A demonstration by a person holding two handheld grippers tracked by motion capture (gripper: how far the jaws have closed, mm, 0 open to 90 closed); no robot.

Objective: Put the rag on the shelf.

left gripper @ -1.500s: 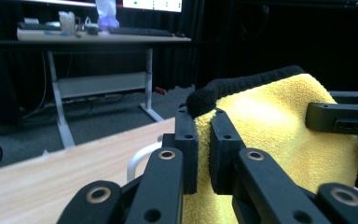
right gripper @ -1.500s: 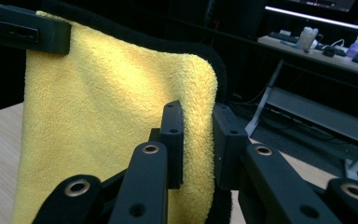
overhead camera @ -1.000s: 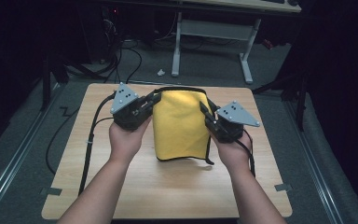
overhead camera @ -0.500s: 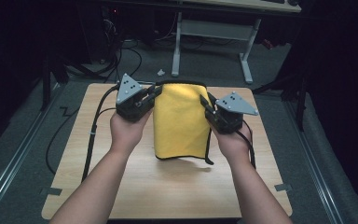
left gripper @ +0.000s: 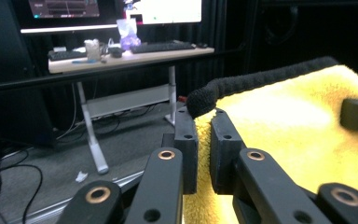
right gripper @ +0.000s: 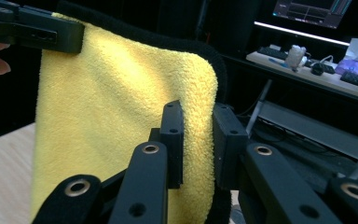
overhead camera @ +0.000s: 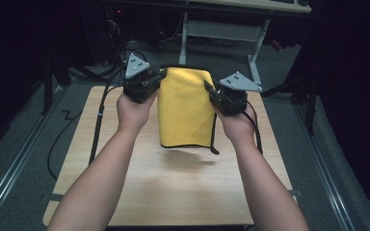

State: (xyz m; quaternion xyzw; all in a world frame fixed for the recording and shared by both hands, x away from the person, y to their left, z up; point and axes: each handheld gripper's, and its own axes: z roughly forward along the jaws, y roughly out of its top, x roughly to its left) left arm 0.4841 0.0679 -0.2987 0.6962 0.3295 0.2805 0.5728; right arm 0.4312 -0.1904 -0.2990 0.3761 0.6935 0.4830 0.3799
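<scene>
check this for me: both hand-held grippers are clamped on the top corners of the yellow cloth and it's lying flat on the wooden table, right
Not quite. The yellow cloth is not lying flat: it hangs in the air above the wooden table, casting a shadow below, as the high view shows. The rest holds: the left hand-held gripper and right hand-held gripper are each clamped on a top corner.

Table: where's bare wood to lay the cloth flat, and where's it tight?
Bare: the near half of the table between the two forearms, and the strips along its left and right edges. Tight: the far end, where the yellow cloth hangs off the wood between the left tool and right tool, each shut on an upper corner.
</scene>
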